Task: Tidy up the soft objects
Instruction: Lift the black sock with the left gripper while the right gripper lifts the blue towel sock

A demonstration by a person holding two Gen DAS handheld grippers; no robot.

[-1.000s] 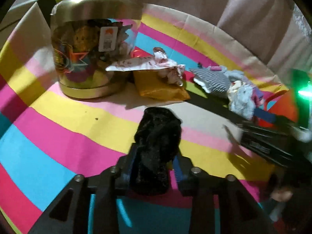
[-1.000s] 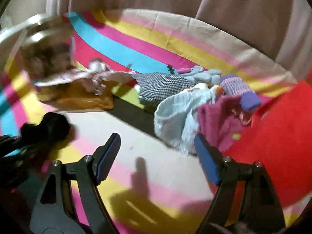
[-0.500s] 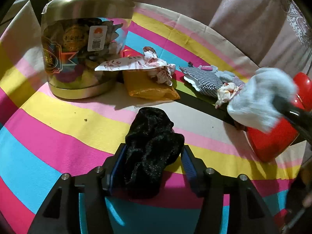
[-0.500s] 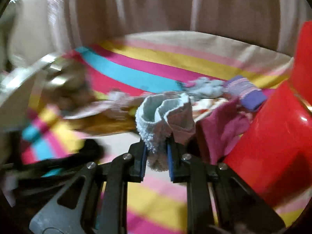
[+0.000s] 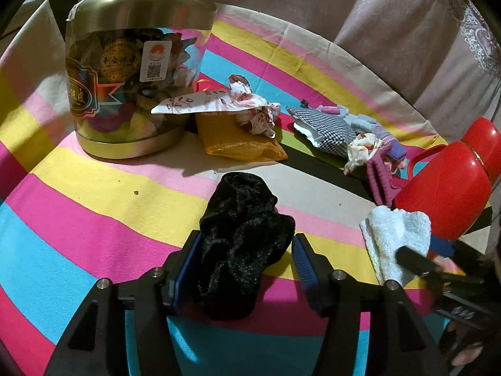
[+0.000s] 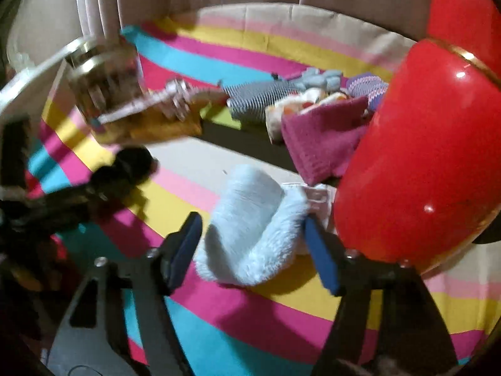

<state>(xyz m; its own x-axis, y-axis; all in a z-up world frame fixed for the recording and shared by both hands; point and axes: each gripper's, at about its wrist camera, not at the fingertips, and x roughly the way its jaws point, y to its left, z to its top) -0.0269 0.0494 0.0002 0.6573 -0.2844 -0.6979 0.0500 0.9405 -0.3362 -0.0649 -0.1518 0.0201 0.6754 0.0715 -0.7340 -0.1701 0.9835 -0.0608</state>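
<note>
**A:** Where is there open room on the striped cloth (image 5: 94, 219)?

**B:** In the left wrist view, a bare band runs from nine o'clock through the centre. The cloth's far edge curves from twelve to two o'clock, against a draped curtain (image 5: 391, 31). Clutter lines the back: a clear jar with a gold metal lid (image 5: 134, 72) at eleven o'clock, an orange mesh pouch (image 5: 241, 144) just beside it, and a heap of small fabrics (image 5: 360, 134) at two o'clock. A glossy red flask (image 5: 454, 185) stands at three o'clock.

**A:** And the grippers?

**B:** The left gripper (image 5: 245, 266) sits at six o'clock. A crumpled black velvet scrunchie (image 5: 241, 238) lies between its blue pads; the jaws stand apart, the left pad touching the velvet, the right one clear of it. In the right wrist view, the right gripper (image 6: 253, 244) is opening, with a fluffy pale-blue rolled cloth (image 6: 250, 225) resting on the striped cloth between its jaws, touching the right pad, just beside the flask's rounded red wall.
</note>
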